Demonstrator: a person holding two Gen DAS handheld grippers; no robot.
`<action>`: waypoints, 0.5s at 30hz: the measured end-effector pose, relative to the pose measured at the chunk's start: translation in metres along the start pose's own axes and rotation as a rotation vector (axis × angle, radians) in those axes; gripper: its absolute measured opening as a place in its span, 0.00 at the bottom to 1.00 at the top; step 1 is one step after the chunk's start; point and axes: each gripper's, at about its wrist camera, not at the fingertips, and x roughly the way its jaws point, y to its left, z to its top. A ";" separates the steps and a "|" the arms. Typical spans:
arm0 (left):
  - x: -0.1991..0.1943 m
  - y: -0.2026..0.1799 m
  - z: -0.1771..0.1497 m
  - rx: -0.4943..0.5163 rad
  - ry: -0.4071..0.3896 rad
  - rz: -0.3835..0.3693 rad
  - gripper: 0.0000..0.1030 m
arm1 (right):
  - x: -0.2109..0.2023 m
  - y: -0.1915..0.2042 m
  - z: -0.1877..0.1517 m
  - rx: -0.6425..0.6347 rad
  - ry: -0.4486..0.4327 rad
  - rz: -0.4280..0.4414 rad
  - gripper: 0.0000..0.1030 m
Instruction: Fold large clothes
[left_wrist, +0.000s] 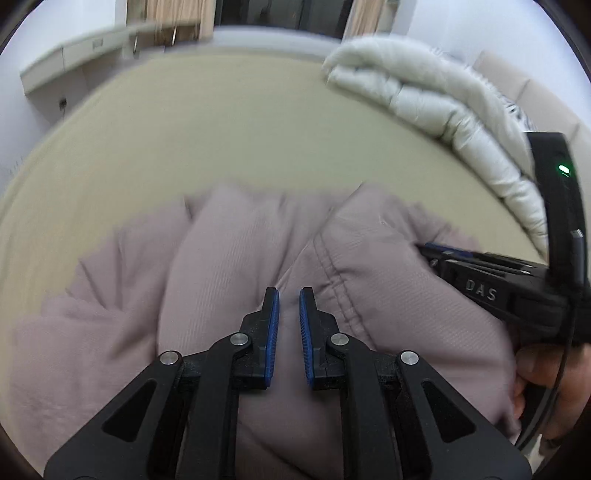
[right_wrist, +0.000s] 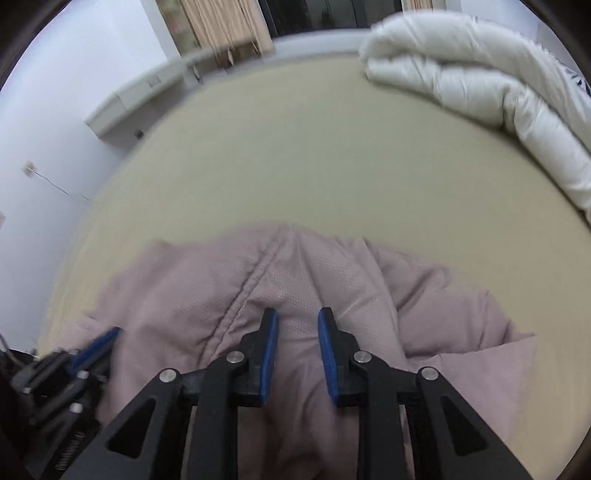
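A mauve padded garment (left_wrist: 236, 266) lies bunched on the beige bed (left_wrist: 221, 122); it also shows in the right wrist view (right_wrist: 207, 288). My left gripper (left_wrist: 289, 295) hovers just over its folds, jaws slightly apart with nothing between them. My right gripper (right_wrist: 297, 314) is over the same garment near a stitched seam (right_wrist: 243, 288), jaws apart and empty. The right gripper also shows at the right of the left wrist view (left_wrist: 436, 249), low on the cloth. The left gripper shows at lower left of the right wrist view (right_wrist: 107, 338).
A folded white duvet (left_wrist: 443, 107) lies at the bed's far right corner, also in the right wrist view (right_wrist: 480, 74). A grey wall shelf (left_wrist: 74, 59) runs past the bed's left edge. Curtains (right_wrist: 221, 26) and a dark window are at the back.
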 end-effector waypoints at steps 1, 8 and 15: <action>0.011 0.004 -0.004 -0.020 0.006 -0.023 0.10 | 0.006 0.000 -0.007 -0.010 -0.025 -0.008 0.23; -0.003 0.007 -0.010 -0.016 -0.026 0.003 0.10 | -0.036 0.002 -0.013 0.021 -0.096 -0.004 0.23; -0.083 0.020 -0.045 -0.057 -0.179 0.023 0.10 | -0.128 0.048 -0.061 -0.107 -0.254 0.145 0.62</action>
